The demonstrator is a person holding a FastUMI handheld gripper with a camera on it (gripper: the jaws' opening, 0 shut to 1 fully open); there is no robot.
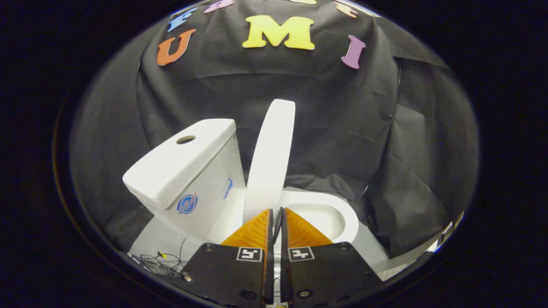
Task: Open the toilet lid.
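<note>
Behind everything, far side of the booth: a creased black cloth wall (342, 128), draped in folds that reach down to the right of the toilet.

Left of centre: the white glazed ceramic cistern (188, 171), boxy with rounded corners, tilted in the fisheye view. Its flat top carries one round hole (186, 139) toward the far end. Two small blue stickers on its near and right faces; not legible.

Centre: the white oval plastic toilet lid (270, 158), raised and standing close to upright, seen almost edge-on. Its top end rises above the cistern top; its lower end meets the bowl just ahead of the tongs. It stands just right of the cistern; whether it touches the cistern cannot be told.

Right of the lid, lower: the white ceramic toilet bowl (338, 214), rim uncovered, the hollow visible beyond the right finger.

Under the toilet: a pale white floor panel (150, 244). On it, near left of the tongs, a small tangle of thin dark wires (160, 261) with a tiny yellow piece.

Nearest: the tongs (276, 210), two ribbed wedge-shaped fingers on dark plates, each plate carrying a square black-and-white marker. The fingers are pressed nearly together, a narrow slit between them. Tips sit at the lid's lower end; nothing seen pinched between them.
</note>
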